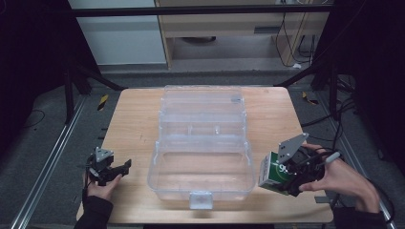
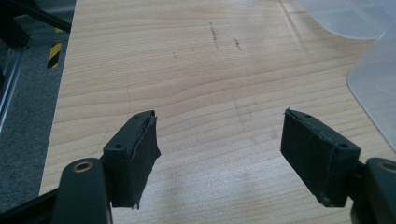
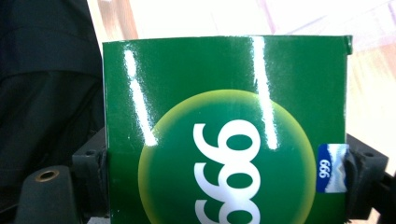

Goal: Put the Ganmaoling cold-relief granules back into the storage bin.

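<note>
High view, table: a pale wooden table [image 1: 133, 119] carries an open clear case [image 1: 200, 179] at its middle, lid tilted back, bottom tray bare as far as can be seen.
High view, right gripper: the right gripper [image 1: 286, 179] sits at the table's near right corner, just beside the case's right wall, with a green box [image 1: 270, 172] pinched between its jaws. The box is tilted and appears lifted off the wood.
High view, left gripper: the left gripper [image 1: 119, 168] rests at the near left edge, well apart from the case, holding nothing.
Left gripper view, jaws: the two black pads [image 2: 135, 156] stand spread wide over bare wood grain; the rounded edge of the case [image 2: 373, 84] shows at the right.
Right gripper view, box: the box [image 3: 224, 130] is close to the lens, glossy green card with white figures in a pale ring and a small blue tab [image 3: 330, 169] at one side. The jaws press on its two opposite side faces.
Handling, weight: judged light, being a small card carton.
Handling, stiffness: the walls are likely thin and would dent under a hard squeeze, so moderate pressure seems right.
Handling, surface: the gloss shows bright streaks, so the card may be slippery on the pads.
Handling, hold: the present grip across the flat sides, low on the box, looks sound; corners and the top flap would be poorer places.
Next move, judgement: carrying the box over the case's right wall and lowering it into the tray looks like the step in hand.
</note>
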### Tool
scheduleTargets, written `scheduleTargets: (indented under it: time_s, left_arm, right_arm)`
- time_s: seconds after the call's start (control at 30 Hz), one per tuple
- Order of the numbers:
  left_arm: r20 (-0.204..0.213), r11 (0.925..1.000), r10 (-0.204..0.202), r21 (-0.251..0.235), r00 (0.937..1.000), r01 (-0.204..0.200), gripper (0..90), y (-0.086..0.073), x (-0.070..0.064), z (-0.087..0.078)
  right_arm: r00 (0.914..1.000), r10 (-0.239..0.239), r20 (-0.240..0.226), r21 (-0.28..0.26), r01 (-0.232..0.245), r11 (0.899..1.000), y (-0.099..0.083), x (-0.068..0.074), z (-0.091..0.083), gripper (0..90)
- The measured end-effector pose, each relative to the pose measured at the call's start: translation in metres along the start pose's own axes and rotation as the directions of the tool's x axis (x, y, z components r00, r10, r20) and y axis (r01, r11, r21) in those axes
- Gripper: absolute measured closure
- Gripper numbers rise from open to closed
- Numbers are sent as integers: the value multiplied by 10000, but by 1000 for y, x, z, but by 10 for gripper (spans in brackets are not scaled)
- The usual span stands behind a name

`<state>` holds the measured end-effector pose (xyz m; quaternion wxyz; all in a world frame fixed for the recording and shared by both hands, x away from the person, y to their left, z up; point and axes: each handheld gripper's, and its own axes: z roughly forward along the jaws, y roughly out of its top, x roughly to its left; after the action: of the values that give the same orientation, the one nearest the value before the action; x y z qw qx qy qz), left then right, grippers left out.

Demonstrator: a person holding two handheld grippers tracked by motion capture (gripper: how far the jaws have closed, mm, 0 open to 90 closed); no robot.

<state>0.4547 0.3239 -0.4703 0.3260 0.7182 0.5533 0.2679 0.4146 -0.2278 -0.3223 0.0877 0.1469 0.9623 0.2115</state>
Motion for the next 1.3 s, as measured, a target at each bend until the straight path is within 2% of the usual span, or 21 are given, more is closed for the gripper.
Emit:
scheduleTargets:
  time_s: [0.23, 0.33, 0.63, 0.73, 1.3]
  left_arm:
    - [2, 10000, -10, -1, 10000, 10, 265, 0, 0, 0]
    - [3, 10000, -41, -26, 10000, 41, 265, 0, 1, 0]
    - [13, 10000, -56, -28, 10000, 56, 265, 0, 1, 0]
    - [19, 10000, -51, -25, 10000, 51, 265, 0, 1, 0]
    - [31, 10000, -38, -42, 10000, 39, 265, 0, 1, 0]
  right_arm:
    - [9993, -359, 85, -9, 359, 9994, 25, 0, -6, 158]
    - [9988, -473, 110, -216, 476, 9986, 37, -2, -5, 158]
    - [9972, -741, 37, -469, 742, 9961, 64, -5, 13, 158]
    - [9965, -838, -70, -618, 832, 9946, 71, -5, 19, 158]
    - [9931, -1158, -188, -313, 1152, 9929, 88, -5, 51, 159]
